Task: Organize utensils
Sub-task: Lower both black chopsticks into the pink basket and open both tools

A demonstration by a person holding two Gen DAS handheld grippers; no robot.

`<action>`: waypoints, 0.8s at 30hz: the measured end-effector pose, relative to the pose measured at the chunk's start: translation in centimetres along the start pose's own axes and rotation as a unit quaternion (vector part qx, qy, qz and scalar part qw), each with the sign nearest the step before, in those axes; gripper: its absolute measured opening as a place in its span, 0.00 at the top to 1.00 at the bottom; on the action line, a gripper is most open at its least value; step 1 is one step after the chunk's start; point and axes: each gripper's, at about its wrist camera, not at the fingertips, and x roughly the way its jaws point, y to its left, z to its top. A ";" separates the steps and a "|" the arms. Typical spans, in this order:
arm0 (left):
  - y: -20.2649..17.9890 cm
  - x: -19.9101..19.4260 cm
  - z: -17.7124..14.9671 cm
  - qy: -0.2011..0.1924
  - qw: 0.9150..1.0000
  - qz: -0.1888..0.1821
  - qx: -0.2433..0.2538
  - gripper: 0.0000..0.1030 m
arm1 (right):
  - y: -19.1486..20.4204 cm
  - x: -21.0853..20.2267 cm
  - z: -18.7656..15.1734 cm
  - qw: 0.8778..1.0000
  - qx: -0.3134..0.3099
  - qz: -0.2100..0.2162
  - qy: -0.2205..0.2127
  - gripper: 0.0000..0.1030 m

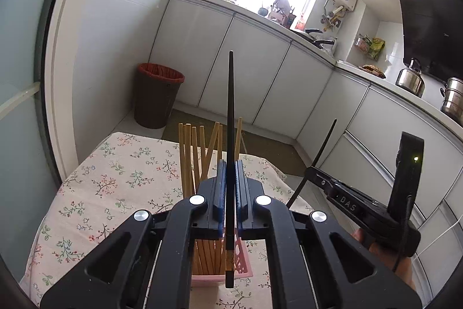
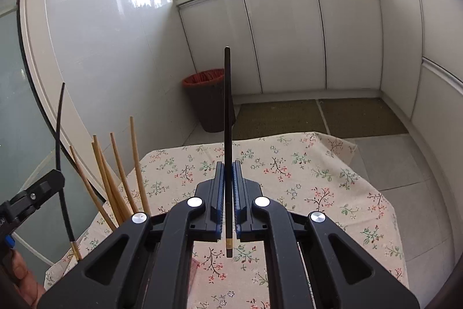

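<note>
My left gripper is shut on a black chopstick, held upright with its gold-banded end just above a pink holder. Several wooden chopsticks stand in that holder on the floral tablecloth. My right gripper is shut on a second black chopstick, held upright above the cloth. The right gripper also shows in the left wrist view at the right. The left gripper with its black chopstick and the wooden chopsticks show at the left of the right wrist view.
A brown bin with a red liner stands on the floor beyond the table. White cabinets run along the back and right under a cluttered counter. A kettle and steel pots stand on the counter at right.
</note>
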 end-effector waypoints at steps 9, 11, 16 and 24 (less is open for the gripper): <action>0.5 1.9 -1.7 -0.044 0.999 0.017 0.006 0.95 | 0.8 -3.3 1.3 0.997 -0.005 0.038 -0.059 0.95; 0.8 2.5 -2.3 -0.040 0.999 0.023 0.003 0.95 | 0.9 -4.1 1.6 0.996 -0.004 0.054 -0.073 0.95; 0.6 3.6 -3.3 0.001 0.999 0.044 0.024 0.94 | 1.9 -4.8 1.9 0.993 -0.013 0.077 -0.085 0.94; 0.6 1.9 -1.8 0.039 0.998 0.046 0.016 0.92 | 3.5 -4.5 1.1 0.991 -0.019 0.113 -0.075 0.94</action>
